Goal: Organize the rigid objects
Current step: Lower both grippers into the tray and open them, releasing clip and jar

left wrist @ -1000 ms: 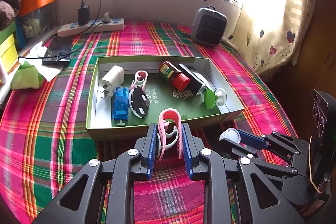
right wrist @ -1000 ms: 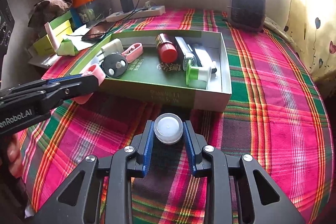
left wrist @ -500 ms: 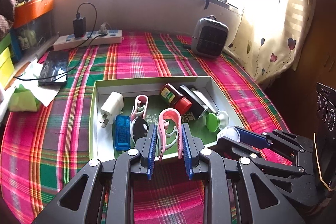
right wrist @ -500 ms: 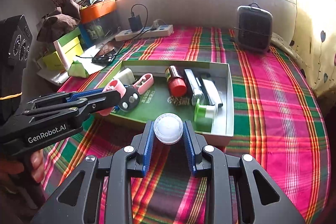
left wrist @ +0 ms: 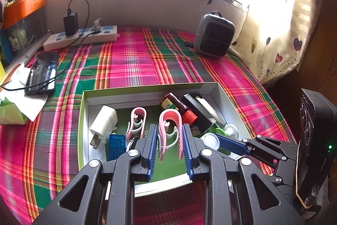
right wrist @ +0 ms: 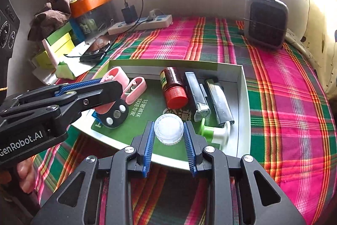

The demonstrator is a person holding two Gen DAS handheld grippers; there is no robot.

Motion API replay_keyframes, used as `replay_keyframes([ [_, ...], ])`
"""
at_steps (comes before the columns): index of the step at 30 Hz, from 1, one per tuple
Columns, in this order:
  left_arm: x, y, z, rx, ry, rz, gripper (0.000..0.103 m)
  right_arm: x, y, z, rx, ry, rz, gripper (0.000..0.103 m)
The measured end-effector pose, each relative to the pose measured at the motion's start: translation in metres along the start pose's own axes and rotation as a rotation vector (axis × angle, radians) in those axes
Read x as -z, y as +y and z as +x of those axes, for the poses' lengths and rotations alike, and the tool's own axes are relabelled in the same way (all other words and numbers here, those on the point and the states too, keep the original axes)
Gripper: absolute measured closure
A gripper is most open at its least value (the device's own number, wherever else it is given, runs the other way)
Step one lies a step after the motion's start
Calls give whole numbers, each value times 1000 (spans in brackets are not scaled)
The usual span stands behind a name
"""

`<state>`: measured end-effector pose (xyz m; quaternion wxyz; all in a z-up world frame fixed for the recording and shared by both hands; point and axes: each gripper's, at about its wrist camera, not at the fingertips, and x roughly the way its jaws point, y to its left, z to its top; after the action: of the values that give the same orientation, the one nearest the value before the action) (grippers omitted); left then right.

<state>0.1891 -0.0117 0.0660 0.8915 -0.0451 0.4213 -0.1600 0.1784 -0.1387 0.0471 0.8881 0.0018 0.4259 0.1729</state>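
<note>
On the plaid-covered bench (left wrist: 130,60), a phone (left wrist: 42,73) is lying at the far left, near a white power strip (left wrist: 82,37) along the wall. Moving right, a shallow green box (left wrist: 84,119) is holding a white charger plug (left wrist: 103,121), a small blue device (left wrist: 117,144), a pink clip (left wrist: 138,121), a black round disc (right wrist: 114,114), a red-capped bottle (right wrist: 173,88), two lighters (right wrist: 208,96) and a green-and-white piece (right wrist: 214,132). Above the box's near half, the left gripper (left wrist: 170,138) is clamping a second pink clip (left wrist: 171,130), its fingers (left wrist: 152,140) nearly closed and pressing on the clip's two sides. Just to its right, the right gripper (right wrist: 168,136) is gripping a small clear round jar (right wrist: 168,129) with a white lid, its fingers (right wrist: 148,142) pinching the jar from both sides over the green floor of the box. Further right, a grey heater (left wrist: 213,36) is standing at the back of the bench, next to a heart-patterned curtain (left wrist: 280,41).
</note>
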Motion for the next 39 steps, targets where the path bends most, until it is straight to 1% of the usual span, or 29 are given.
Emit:
replay_keyframes([
  [2,-1,2,7,0,10,-7,81,0,-2,6,8,7,3,73],
  [8,-3,3,22,-6,35,-8,81,1,-3,18,-9,41,-10,73],
  [15,-2,3,39,-16,66,0,81,1,-1,20,-3,41,-19,73],
  [24,-3,4,50,-31,86,2,81,1,-1,21,-1,39,-21,74],
  [39,-1,5,56,-42,103,-2,81,0,-6,24,-10,44,0,73],
])
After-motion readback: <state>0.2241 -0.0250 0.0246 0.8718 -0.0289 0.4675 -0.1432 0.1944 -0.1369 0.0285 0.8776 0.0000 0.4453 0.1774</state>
